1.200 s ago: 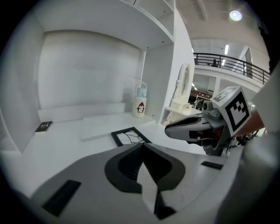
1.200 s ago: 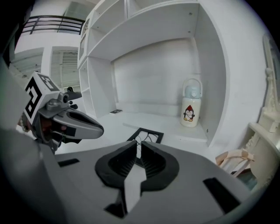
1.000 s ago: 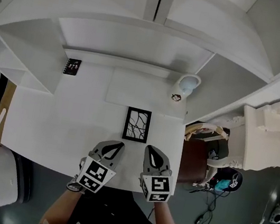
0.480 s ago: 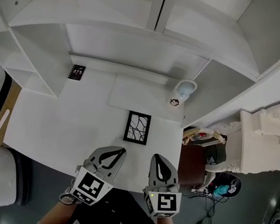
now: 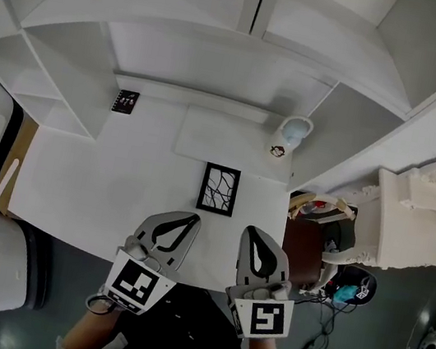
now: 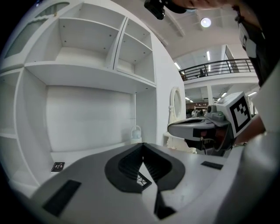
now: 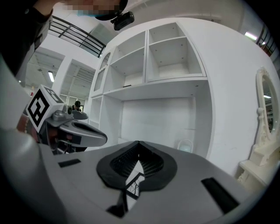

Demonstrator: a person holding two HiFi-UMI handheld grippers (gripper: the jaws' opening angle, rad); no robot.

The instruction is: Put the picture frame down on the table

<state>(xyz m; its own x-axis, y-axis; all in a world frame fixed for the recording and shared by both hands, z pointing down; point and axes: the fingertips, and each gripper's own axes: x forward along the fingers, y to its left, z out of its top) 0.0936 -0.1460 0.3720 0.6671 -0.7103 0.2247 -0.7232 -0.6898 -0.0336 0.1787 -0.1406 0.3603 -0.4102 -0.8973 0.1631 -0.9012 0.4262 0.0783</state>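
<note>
The picture frame (image 5: 220, 188) lies flat on the white table (image 5: 98, 190). It has a black edge all around and dark wiggly lines inside. Nothing holds it.

The left gripper (image 5: 195, 218) is just in front of the frame, a bit to its left, over the near edge of the table. Its two jaws are pressed together into a point, with nothing between them (in the left gripper view the tips meet, and a corner of the frame peeks through the little gap under them). The right gripper (image 5: 249, 229) is in front of the frame too, a bit to its right. Its jaws are also pushed together and pinch nothing. Both grippers are near the frame but do not touch it.

Behind the frame a pale flat mat (image 5: 224, 139) lies on the table. Behind the frame and to its right stands a small pale thing with a loop handle (image 5: 295, 130). Behind the frame and well off to its left lies a small black card (image 5: 125, 101). A white chair (image 5: 411, 216) stands off the table, to the right of the frame.
</note>
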